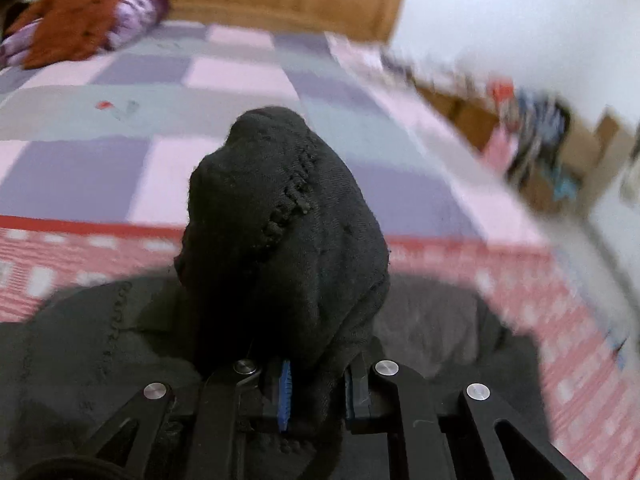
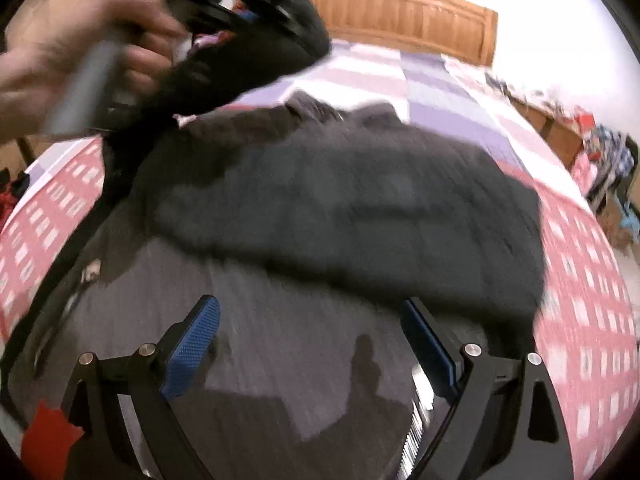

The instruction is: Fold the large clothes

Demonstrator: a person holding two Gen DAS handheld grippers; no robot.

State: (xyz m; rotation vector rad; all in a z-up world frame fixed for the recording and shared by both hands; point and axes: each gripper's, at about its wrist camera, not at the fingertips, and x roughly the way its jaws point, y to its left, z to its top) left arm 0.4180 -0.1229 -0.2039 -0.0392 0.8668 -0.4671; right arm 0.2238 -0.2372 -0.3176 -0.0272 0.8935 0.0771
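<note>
Checked bedding in pink, lilac and grey covers the bed (image 1: 248, 76), with a wooden headboard (image 2: 400, 8) at the far end and clutter along the wall to the right. Spread across the near half of the bed lies the dark garment (image 2: 340, 200), large and rumpled, its near part running under both tools.

At the left gripper (image 1: 316, 396) the fingers are clamped on a bunched fold of that garment, which humps up over them and blocks most of the left wrist view. In the right wrist view the person's hand (image 2: 76, 52) carries that tool high at upper left, cloth trailing down from it. Fingers of the right gripper (image 2: 312, 344) stand wide apart above the fabric, holding nothing.

Risks, as a judgement: the pinch takes a thick wad rather than a clean edge, so layers could slip out unevenly and spoil the fold. With one side unheld, the lifted cloth may drag the rest askew across the bed. Heavy blur suggests speed, which would make a crooked crease likelier.
</note>
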